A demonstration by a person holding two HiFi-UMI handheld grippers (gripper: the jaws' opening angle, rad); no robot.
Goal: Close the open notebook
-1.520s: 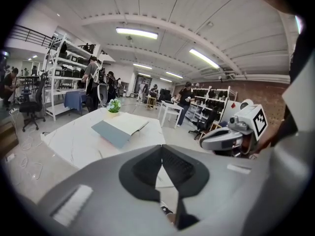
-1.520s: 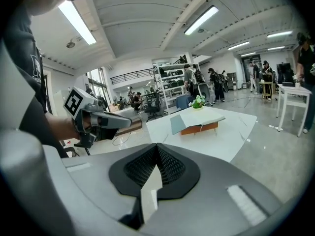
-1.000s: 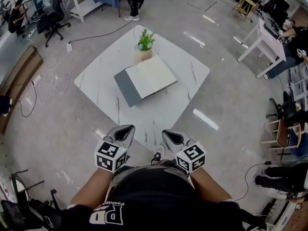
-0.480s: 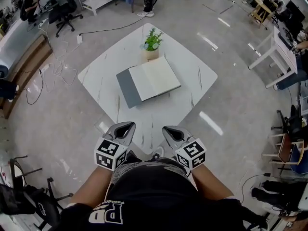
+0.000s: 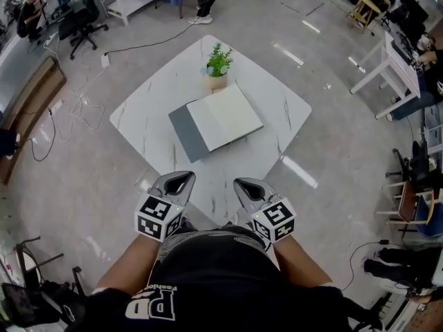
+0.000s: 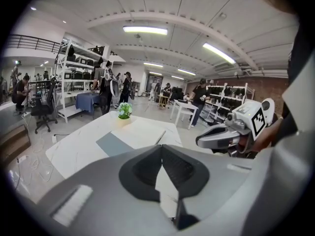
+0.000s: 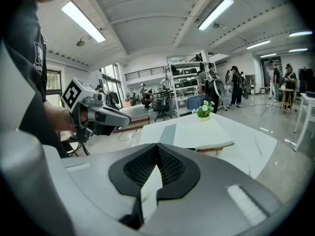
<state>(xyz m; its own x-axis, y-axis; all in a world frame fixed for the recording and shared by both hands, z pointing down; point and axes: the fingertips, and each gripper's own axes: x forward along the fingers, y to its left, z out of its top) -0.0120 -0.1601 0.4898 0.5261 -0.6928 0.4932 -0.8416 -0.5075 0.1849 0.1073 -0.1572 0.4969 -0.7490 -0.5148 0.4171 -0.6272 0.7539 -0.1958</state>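
Note:
The open notebook [image 5: 216, 122] lies mid-table on the white marble table [image 5: 145, 109], its grey cover [image 5: 185, 133] spread to the left and pale pages to the right. Both grippers hover near the table's closest corner, well short of the notebook, close to the person's body. My left gripper [image 5: 174, 184] and right gripper [image 5: 250, 189] are shut with nothing held. In the left gripper view the notebook [image 6: 140, 137] sits beyond the closed jaw tips [image 6: 161, 146]. The right gripper view shows the notebook [image 7: 199, 134] past its tips [image 7: 157, 145].
A small potted plant [image 5: 218, 64] stands just behind the notebook's far edge. Cables [image 5: 69, 109] trail over the floor to the left. White desks [image 5: 387, 61], chairs and people fill the room's edges, and shelving [image 6: 78, 90] stands at the back.
The head view has shifted slightly and the table's near corner sits a little closer to the grippers. Both grippers stay shut and side by side. The notebook has not moved.

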